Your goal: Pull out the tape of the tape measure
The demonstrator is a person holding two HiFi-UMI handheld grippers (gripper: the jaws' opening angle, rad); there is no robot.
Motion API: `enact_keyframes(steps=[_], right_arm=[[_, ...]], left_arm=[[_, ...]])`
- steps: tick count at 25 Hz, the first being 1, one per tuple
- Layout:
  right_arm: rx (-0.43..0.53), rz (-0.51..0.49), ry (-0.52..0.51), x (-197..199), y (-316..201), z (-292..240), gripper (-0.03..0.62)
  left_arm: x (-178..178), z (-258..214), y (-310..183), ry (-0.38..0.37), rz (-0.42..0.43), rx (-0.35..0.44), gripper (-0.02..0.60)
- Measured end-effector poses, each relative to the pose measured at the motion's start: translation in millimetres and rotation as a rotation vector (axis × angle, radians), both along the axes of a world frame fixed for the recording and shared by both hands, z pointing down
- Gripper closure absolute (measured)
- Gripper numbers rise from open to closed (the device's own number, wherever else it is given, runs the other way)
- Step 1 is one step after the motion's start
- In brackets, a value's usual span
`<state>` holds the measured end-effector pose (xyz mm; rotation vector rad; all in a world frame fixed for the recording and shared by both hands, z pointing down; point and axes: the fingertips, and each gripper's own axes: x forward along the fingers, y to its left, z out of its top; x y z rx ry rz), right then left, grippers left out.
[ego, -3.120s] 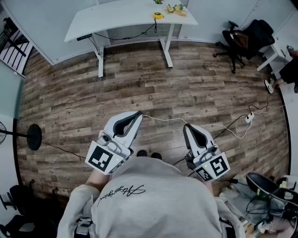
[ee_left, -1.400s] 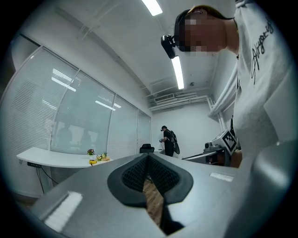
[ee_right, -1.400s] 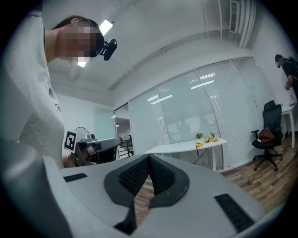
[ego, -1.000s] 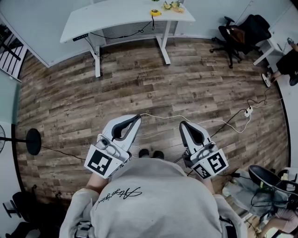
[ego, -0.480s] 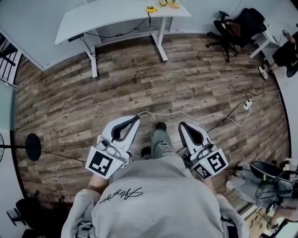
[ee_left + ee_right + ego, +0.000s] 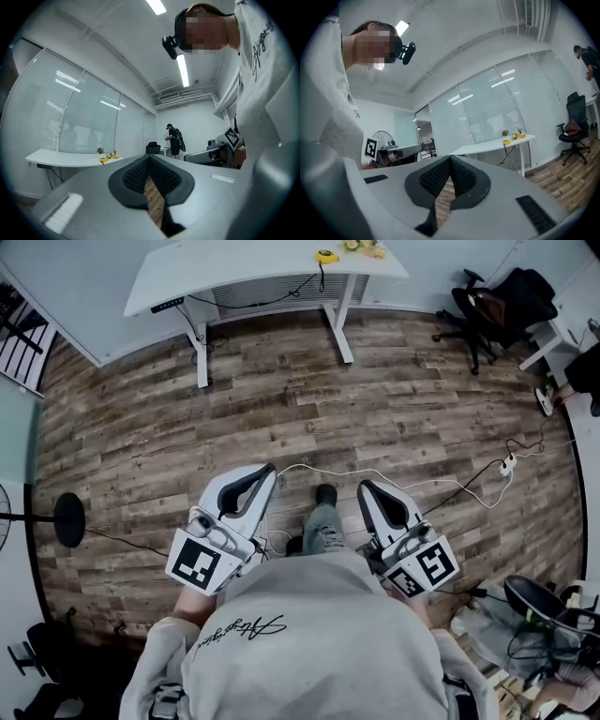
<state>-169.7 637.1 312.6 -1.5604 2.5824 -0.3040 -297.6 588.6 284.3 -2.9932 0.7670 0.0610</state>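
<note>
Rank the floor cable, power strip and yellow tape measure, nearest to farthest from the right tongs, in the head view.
1. White cable, on the floor just ahead of the right tongs.
2. Power strip, off to the right.
3. Yellow tape measure, on the far desk.

White desk and black office chair stand on plank floor.

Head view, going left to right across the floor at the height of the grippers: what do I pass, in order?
black round stand base → left gripper → person's leg → right gripper → white power strip
</note>
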Motion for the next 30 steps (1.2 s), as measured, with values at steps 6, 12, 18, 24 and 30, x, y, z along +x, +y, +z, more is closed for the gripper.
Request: enact_keyframes(steps=[6, 12, 18, 24, 30], right_arm=[[-0.012, -0.021, 0.011, 16.7, -35.0, 8.6, 0.594], [0.021, -0.026, 0.016, 38.0, -83.2, -5.5, 0.594], [0.027, -0.024, 0.019, 63.3, -121.4, -11.8, 0.594], [0.018, -0.016, 0.002, 89.9, -151.6, -11.9, 0.594], [0.016, -0.027, -0.012, 116.6, -177.7, -11.5, 0.594]], left_arm=[[10.3, -4.3, -33.2, -0.024, -0.046, 0.024, 0.581], [37.0, -0.5, -73.6, -0.122, -0.048, 0.099, 0.581], [66.5, -7.4, -110.5, -0.083, -0.027, 0.068, 0.581], [91.0, -2.8, -140.1, -0.101, -0.019, 0.054, 0.581], [123.7, -7.1, -164.3, -0.093, -0.015, 0.049, 0.581]])
